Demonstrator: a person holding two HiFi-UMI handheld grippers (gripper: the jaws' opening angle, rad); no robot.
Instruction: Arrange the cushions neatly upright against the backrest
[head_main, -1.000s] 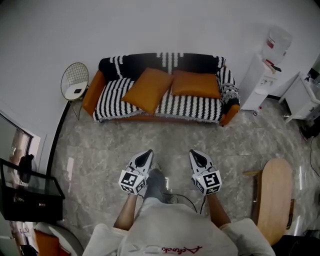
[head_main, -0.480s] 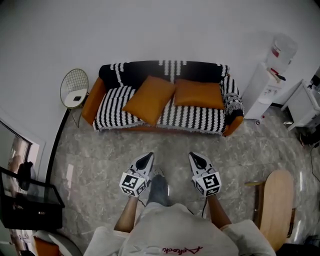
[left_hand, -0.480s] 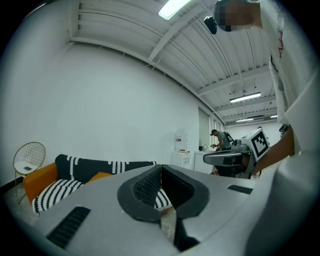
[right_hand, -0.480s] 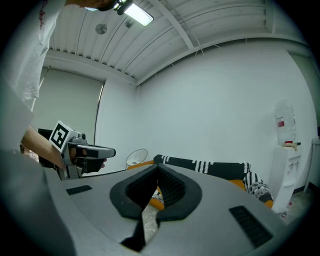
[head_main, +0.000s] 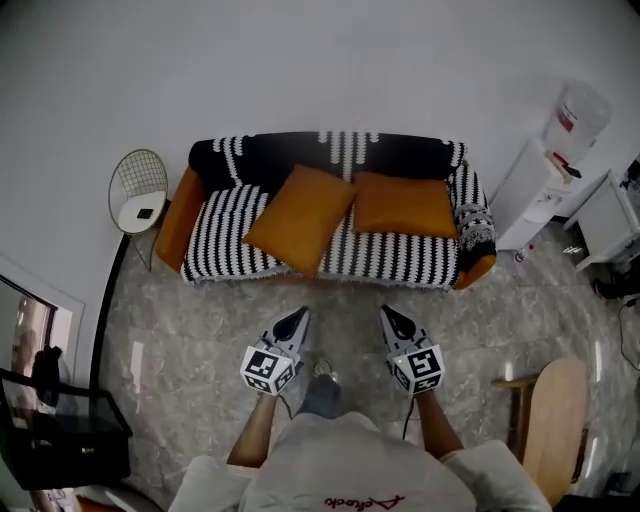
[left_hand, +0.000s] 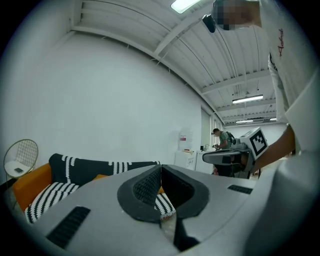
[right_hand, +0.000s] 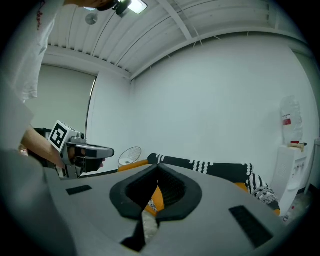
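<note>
Left gripper (head_main: 297, 314) and right gripper (head_main: 388, 313) are hanging over the floor with fingers closed on nothing, probably because the sofa (head_main: 225, 215) is well beyond reach; far off, the left cushion (head_main: 298, 205) is lying skewed across the seat and the right cushion (head_main: 403, 205) is leaning on the backrest (head_main: 290, 152).

Bright, even ceiling light (fisheye-warped, vignetted edges)

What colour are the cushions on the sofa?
Orange, both the tilted left square cushion and the right square cushion; head view shows it best.
</note>
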